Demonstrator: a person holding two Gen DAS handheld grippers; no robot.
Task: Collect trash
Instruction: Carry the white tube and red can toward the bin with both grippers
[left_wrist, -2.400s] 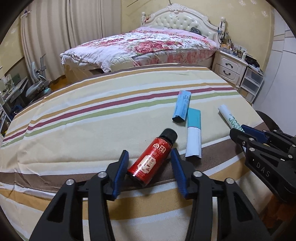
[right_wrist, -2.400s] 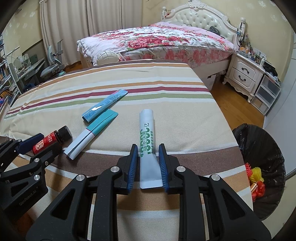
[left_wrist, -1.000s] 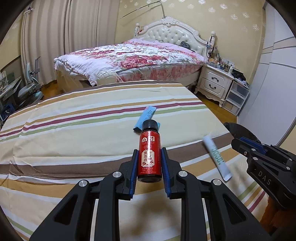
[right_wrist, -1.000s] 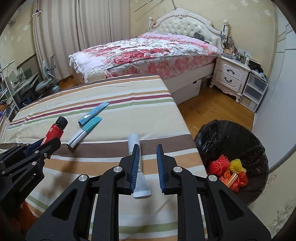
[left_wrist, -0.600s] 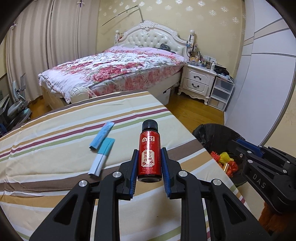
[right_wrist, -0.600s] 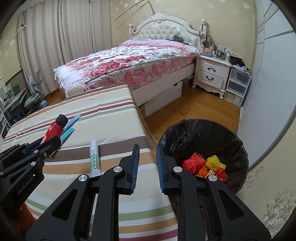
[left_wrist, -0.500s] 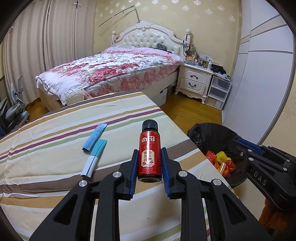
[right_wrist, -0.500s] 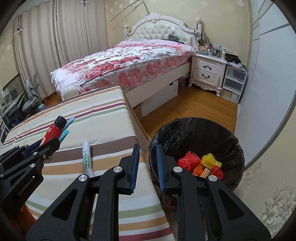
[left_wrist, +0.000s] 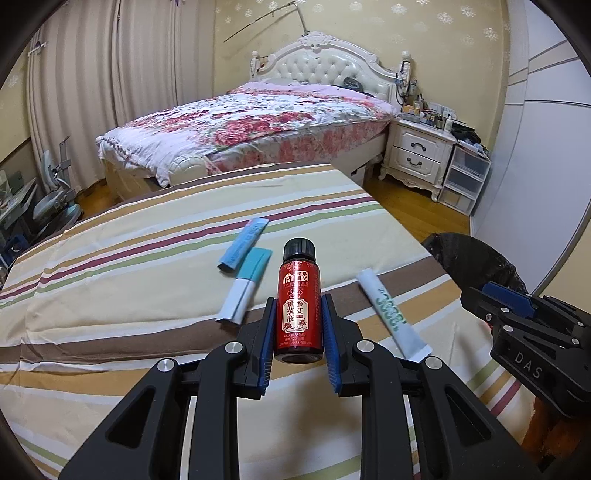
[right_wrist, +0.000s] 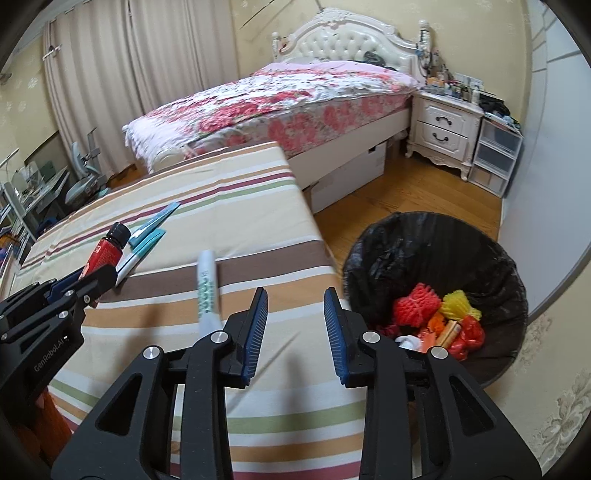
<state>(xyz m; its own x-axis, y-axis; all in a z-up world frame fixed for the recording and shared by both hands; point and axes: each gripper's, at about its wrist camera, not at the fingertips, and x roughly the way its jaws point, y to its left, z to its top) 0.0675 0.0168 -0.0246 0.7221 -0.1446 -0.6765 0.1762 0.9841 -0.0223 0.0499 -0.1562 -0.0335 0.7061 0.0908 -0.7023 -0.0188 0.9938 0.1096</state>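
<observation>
My left gripper (left_wrist: 297, 325) is shut on a small red bottle (left_wrist: 297, 301) with a black cap, held above the striped table (left_wrist: 129, 280). The bottle also shows in the right wrist view (right_wrist: 105, 254). My right gripper (right_wrist: 295, 317) is open and empty, near the table's right edge beside a black-lined trash bin (right_wrist: 436, 254). A white tube with green print (right_wrist: 207, 291) lies on the table just left of the right gripper; it also shows in the left wrist view (left_wrist: 388, 314). Two blue-and-white packets (left_wrist: 243, 243) lie farther back.
The bin (left_wrist: 476, 258) stands on the wooden floor right of the table and holds red, yellow and orange trash (right_wrist: 436, 314). A bed with a floral cover (left_wrist: 258, 122) and a white nightstand (left_wrist: 421, 151) stand behind. A desk chair (left_wrist: 55, 199) is at the far left.
My right gripper dropped the white tube onto the table and has opened wide. My left gripper closed on the red bottle, lifted it and holds it, while its view swung right, then back left.
</observation>
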